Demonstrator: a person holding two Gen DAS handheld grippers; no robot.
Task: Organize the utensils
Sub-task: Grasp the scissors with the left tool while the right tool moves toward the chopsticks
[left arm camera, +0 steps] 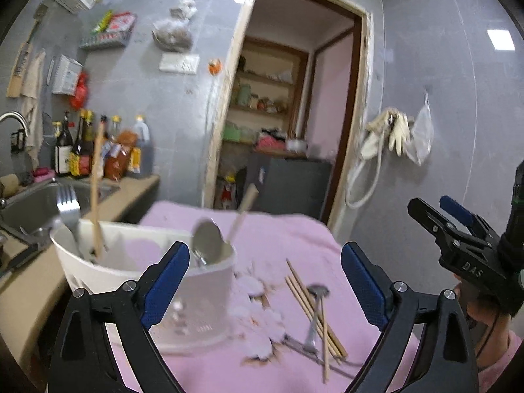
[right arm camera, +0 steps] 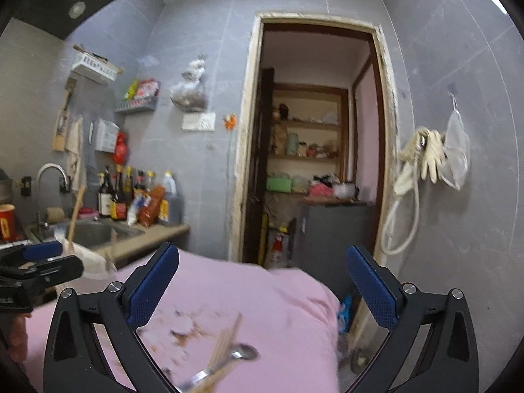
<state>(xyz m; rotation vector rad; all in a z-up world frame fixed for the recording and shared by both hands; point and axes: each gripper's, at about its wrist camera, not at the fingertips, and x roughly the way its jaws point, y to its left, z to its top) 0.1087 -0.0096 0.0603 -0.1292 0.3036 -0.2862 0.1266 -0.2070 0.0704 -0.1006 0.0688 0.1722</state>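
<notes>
A white utensil holder (left arm camera: 137, 271) stands on the pink cloth (left arm camera: 278, 235) at the left. It holds a fork (left arm camera: 67, 209), a chopstick (left arm camera: 95, 190) and a large metal spoon (left arm camera: 208, 242). Several wooden chopsticks (left arm camera: 311, 304) and a small metal spoon (left arm camera: 316, 311) lie on the cloth to its right. My left gripper (left arm camera: 265, 281) is open and empty just in front of the holder. My right gripper (right arm camera: 262, 291) is open and empty above the loose chopsticks (right arm camera: 226, 344) and spoon (right arm camera: 242, 353). The right gripper also shows in the left wrist view (left arm camera: 458, 235).
A sink (left arm camera: 36, 206) with a tap and a counter with sauce bottles (left arm camera: 98, 147) lie to the left. An open doorway (left arm camera: 294, 98) with shelves is straight ahead. Gloves and a hose (left arm camera: 389, 137) hang on the right wall. The cloth has a white floral patch (left arm camera: 258, 311).
</notes>
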